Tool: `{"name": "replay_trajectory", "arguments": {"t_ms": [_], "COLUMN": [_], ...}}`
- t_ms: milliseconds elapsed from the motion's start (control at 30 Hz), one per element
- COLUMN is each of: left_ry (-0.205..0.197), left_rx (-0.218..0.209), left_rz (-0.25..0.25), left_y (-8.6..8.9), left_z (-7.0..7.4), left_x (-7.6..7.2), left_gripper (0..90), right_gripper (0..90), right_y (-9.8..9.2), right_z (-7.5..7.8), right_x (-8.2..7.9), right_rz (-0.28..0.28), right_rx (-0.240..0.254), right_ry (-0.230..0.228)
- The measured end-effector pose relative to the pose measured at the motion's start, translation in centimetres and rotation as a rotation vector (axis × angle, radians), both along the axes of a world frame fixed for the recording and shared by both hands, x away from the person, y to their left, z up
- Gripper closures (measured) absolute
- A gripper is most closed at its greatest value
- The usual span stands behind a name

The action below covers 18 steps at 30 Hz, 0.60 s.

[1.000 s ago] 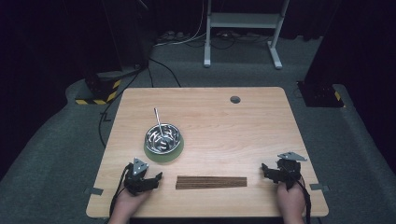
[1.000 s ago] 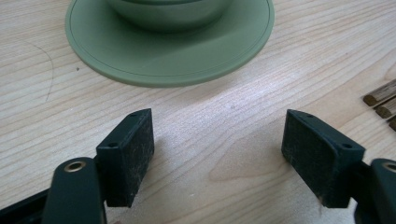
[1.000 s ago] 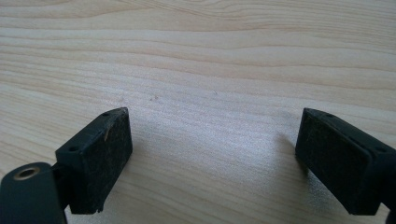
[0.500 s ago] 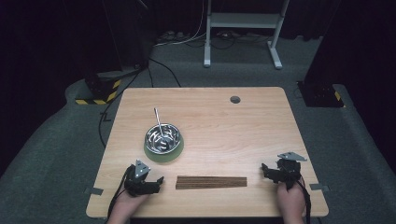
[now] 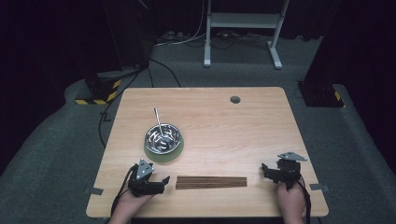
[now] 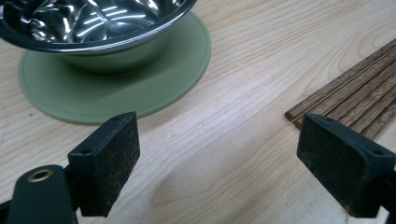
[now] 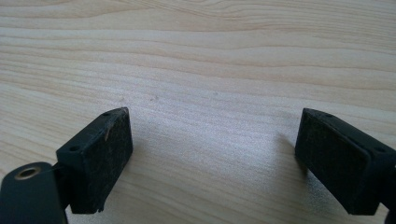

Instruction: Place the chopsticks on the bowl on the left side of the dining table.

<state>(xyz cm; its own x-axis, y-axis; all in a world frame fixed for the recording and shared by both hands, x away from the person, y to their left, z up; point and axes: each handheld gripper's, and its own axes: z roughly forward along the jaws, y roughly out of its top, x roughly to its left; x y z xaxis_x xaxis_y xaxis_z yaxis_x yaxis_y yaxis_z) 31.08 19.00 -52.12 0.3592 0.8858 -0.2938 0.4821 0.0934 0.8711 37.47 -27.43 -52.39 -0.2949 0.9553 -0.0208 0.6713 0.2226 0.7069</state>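
A steel bowl [image 5: 162, 138] with a thin metal handle [image 5: 158, 119] leaning out of it sits on a round green mat [image 5: 163, 154] at the table's left. A flat bundle of dark wooden sticks [image 5: 211, 182] lies near the front edge. My left gripper [image 5: 164, 183] rests just left of the bundle and points right. Its jaws have just been opening and stand open with nothing between them. In the left gripper view [image 6: 233, 163] the bowl [image 6: 93, 23], the mat [image 6: 116, 88] and the stick ends [image 6: 355, 93] lie ahead. My right gripper [image 5: 265, 170] [image 7: 212, 158] stands open over bare wood, right of the bundle.
The wooden table [image 5: 224, 116] has a small round grommet [image 5: 235, 99] near its far edge. Grey carpet surrounds it. A white stand [image 5: 243, 28] and cables lie on the floor behind, and yellow-black striped blocks [image 5: 100, 91] sit at the far left.
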Motion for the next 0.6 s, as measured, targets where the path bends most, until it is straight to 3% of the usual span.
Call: {"name": "replay_trajectory", "arguments": {"t_ms": [300, 333, 367, 433, 467, 500, 533, 600], "left_ry": [-0.001, 0.003, 0.003, -0.001, -0.013, -0.021, -0.03, -0.025], "left_rx": [-0.014, -0.02, -0.052, -0.049, -0.068, -0.056, -0.07, -0.056], "left_rz": [-0.045, -0.046, -0.041, -0.084, -0.085, -0.09, -0.082, -0.129], "left_y": [-0.9, -1.1, -1.4, -1.5, -1.8, -1.9, -2.1, -2.2], "left_z": [0.4, 0.4, 0.5, 0.7, 0.7, 0.7, 0.7, 0.6], "left_x": [0.6, 0.7, 0.8, 0.9, 0.9, 1.0, 1.1, 1.2], "left_gripper": [15.0, 15.1, 15.1, 15.7, 16.5, 20.1, 24.4, 32.8], "right_gripper": [10.9, 10.9, 10.9, 10.9, 10.9, 10.9, 10.9, 10.9], "right_y": [0.1, 0.1, 0.1, 0.0, 0.0, 0.0, 0.0, 0.0], "right_z": [0.1, 0.1, 0.1, 0.1, 0.0, 0.1, 0.1, 0.1], "right_x": [0.0, 0.0, 0.0, 0.0, 0.0, 0.0, 0.0, 0.0], "right_rz": [0.005, 0.004, 0.004, 0.006, 0.005, 0.006, 0.01, 0.007], "right_rx": [0.009, 0.008, 0.008, 0.006, 0.004, 0.009, 0.005, 0.008], "right_ry": [0.013, 0.013, 0.014, 0.012, 0.007, 0.013, 0.011, 0.012]}}
